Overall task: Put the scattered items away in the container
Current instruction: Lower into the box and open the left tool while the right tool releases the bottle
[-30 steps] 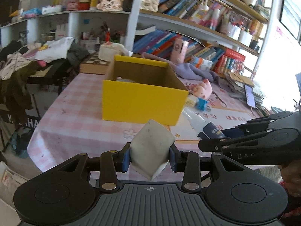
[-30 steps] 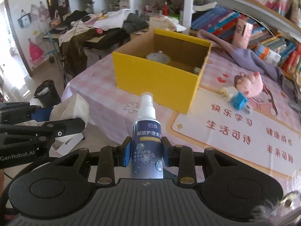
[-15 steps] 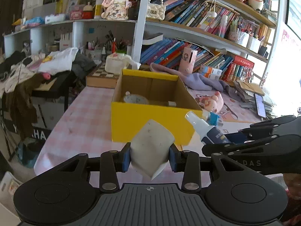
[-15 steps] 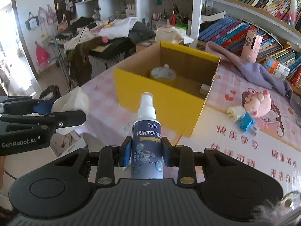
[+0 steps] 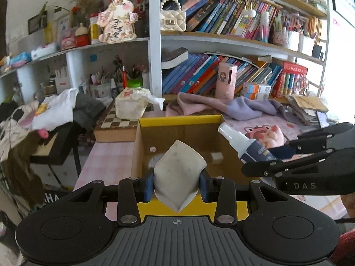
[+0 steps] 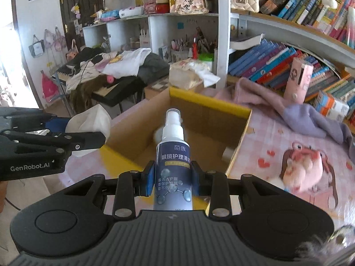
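My left gripper (image 5: 177,187) is shut on a white cloth-like pad (image 5: 178,173) and holds it above the near wall of the yellow cardboard box (image 5: 179,118). My right gripper (image 6: 172,180) is shut on a dark blue spray bottle (image 6: 172,166) with a white nozzle, held over the box's near edge (image 6: 208,102). The bottle also shows in the left wrist view (image 5: 246,146), at the box's right wall. The pad shows in the right wrist view (image 6: 91,119), at the box's left corner. Small white items (image 5: 216,156) lie inside the box.
A pink plush toy (image 6: 304,166) lies on the pink tablecloth right of the box. A purple and pink cloth (image 5: 233,107) lies behind the box. A tissue pack (image 5: 132,106) sits on a checkerboard. Bookshelves stand behind. A clothes-covered stand (image 5: 44,119) is to the left.
Both grippers have moved forward and up toward the box with their items still held. They now hang over its near edge, and the box's inside has come into view.
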{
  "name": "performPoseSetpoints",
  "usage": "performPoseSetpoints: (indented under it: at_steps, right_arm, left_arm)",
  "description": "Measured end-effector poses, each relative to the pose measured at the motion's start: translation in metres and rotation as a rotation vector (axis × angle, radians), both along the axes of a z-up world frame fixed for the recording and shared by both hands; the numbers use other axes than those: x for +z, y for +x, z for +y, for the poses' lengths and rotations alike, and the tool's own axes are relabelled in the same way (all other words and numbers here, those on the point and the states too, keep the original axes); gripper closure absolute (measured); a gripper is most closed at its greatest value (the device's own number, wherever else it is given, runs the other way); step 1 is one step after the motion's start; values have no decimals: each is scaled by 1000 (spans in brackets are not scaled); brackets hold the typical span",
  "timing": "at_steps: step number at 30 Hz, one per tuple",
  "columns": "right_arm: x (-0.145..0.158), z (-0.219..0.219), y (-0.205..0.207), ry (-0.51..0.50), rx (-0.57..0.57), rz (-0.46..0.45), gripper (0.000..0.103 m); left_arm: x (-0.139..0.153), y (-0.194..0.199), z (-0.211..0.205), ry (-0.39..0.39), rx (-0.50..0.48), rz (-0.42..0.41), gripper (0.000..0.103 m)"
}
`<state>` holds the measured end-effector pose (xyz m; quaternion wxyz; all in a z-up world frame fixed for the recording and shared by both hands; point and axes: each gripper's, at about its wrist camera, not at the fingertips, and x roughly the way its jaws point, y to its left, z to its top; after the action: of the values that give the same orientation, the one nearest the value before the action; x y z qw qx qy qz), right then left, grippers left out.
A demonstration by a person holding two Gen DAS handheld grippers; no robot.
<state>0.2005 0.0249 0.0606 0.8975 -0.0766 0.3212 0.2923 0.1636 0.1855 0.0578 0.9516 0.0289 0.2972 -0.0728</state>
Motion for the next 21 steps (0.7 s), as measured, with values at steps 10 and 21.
performPoseSetpoints:
  at_steps: [10, 21]
  right_arm:
    - [-27, 26, 92, -140, 116, 15, 72]
    - [-66, 63, 165, -379, 325, 104, 72]
  left_arm:
    - [-38, 87, -14, 126, -125, 185, 65]
    - [-79, 137, -23, 112, -235, 449, 65]
